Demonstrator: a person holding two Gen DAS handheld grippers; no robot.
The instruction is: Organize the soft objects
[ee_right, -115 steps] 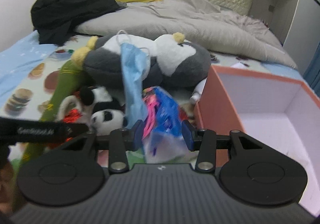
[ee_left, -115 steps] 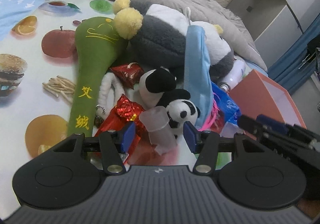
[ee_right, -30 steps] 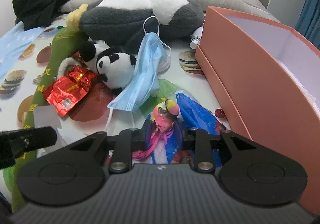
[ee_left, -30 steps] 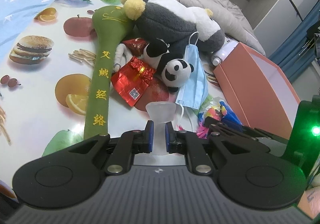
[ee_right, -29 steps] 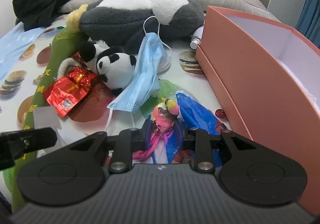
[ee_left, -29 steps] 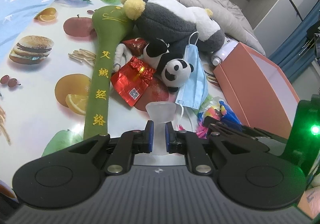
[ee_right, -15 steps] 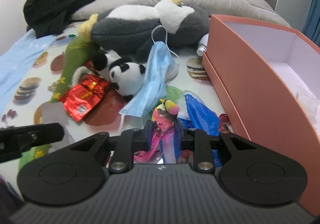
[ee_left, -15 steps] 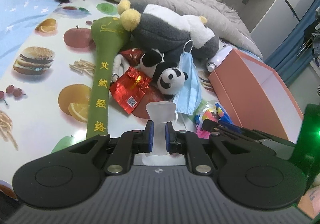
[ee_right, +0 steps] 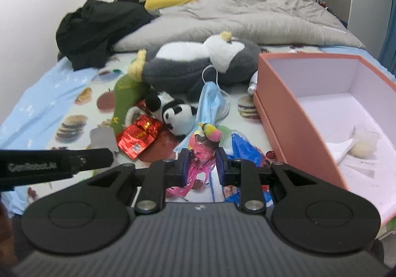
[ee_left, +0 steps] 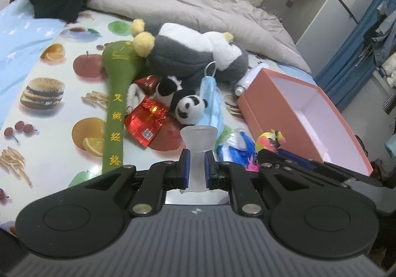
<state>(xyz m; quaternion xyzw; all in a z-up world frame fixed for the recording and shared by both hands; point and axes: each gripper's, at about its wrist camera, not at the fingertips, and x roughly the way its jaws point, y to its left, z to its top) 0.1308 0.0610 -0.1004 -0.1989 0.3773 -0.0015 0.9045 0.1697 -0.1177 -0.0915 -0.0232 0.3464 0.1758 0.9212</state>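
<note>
left wrist view – left gripper (ee_left: 197,168) clamped on frosted soft cup (ee_left: 198,138); right gripper (ee_right: 203,165) pinches pink tassel toy (ee_right: 204,146), orange box (ee_right: 284,113) to its right.

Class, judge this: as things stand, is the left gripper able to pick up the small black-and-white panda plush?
Probably not yet. The left gripper is shut on a frosted translucent soft cup, so its jaws are occupied. The panda plush itself lies uncovered beside the blue face mask.
</note>
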